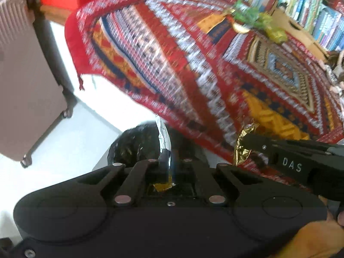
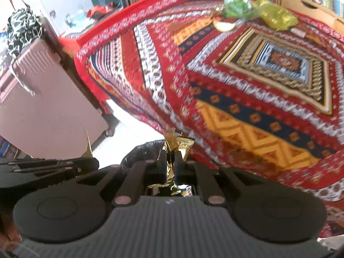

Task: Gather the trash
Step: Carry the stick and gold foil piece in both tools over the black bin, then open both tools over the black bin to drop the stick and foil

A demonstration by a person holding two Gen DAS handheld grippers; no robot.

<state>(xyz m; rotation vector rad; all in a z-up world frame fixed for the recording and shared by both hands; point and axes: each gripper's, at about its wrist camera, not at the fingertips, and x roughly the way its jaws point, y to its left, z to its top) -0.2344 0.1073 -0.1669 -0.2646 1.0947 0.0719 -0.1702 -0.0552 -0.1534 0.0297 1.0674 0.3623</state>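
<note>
My left gripper [image 1: 166,157] is shut on a silver and yellow wrapper [image 1: 164,137] that sticks up between its fingers. Below it on the floor lies a black trash bag [image 1: 133,146]. My right gripper [image 2: 171,157] is shut on a crumpled gold wrapper [image 2: 176,144], just above the same black bag [image 2: 146,152] at the table's edge. Each view shows the other gripper alongside: the right gripper [image 1: 247,144] with its gold wrapper [image 1: 244,148], and the left gripper [image 2: 92,163]. More trash lies at the table's far side: green wrappers [image 1: 247,14] [image 2: 236,8] and a yellow-green one [image 1: 276,33] [image 2: 277,18].
A red patterned cloth [image 1: 193,64] [image 2: 236,86] covers the table and hangs over its edge. A pink suitcase [image 1: 25,75] [image 2: 43,107] stands on the white floor to the left. Bookshelves [image 1: 301,4] and a cardboard box [image 1: 296,30] stand behind the table.
</note>
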